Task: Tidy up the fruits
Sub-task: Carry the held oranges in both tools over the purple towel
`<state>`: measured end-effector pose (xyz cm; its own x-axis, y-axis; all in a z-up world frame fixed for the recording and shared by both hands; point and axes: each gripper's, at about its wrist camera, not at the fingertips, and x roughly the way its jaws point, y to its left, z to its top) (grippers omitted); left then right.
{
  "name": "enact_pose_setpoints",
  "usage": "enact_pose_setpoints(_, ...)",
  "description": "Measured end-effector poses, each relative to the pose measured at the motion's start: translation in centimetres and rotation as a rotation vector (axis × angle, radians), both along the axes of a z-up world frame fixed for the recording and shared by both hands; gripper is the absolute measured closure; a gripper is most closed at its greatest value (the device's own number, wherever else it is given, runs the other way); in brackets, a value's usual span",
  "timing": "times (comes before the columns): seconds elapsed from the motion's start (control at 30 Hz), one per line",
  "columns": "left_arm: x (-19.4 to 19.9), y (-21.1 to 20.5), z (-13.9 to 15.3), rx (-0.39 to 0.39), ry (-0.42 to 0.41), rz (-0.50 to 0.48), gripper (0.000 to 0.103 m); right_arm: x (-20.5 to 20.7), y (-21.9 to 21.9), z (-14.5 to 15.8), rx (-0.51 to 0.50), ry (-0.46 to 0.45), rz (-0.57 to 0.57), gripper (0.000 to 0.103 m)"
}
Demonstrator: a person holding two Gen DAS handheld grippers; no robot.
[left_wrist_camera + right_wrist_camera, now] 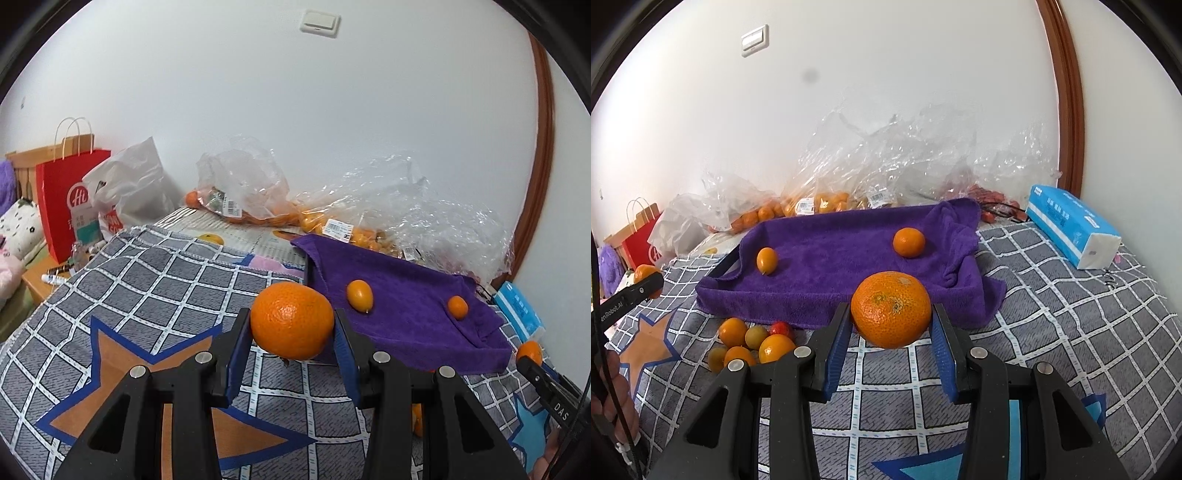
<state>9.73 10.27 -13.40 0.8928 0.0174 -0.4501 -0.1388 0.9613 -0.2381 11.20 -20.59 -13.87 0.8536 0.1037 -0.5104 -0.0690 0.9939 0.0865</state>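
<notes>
- Left wrist view: the left gripper has its fingers clamped on a large orange, held above the checked blanket, just beside the purple towel.
- Right wrist view: the right gripper squeezes another orange between its fingers, in front of the towel's near edge.
- On the towel lie a kumquat and a small mandarin, well apart.
- A heap of small fruits sits on the blanket near the towel's front-left corner.

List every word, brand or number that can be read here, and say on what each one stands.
"Hi": red paper bag.
"DAS": right gripper's finger.
"enRobot.AI", start hidden: left gripper's finger.
Barcode labels on plastic bags, blue tissue pack print: too small to read.
</notes>
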Motion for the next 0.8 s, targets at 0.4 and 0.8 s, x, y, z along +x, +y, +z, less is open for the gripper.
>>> enact_pose_setpoints(0.4,0.7,1.4,-0.1,-0.067,0.045,0.013,0.062,0.1,-0.6,2.9,0.074,-0.003,0.059,0.06)
enact_pose_setpoints(0.8,3.5,0.3,4.1,-0.084,0.105,-0.085,0.062,4.0,-1.2,6.2,0.061,-0.058,0.082,0.06)
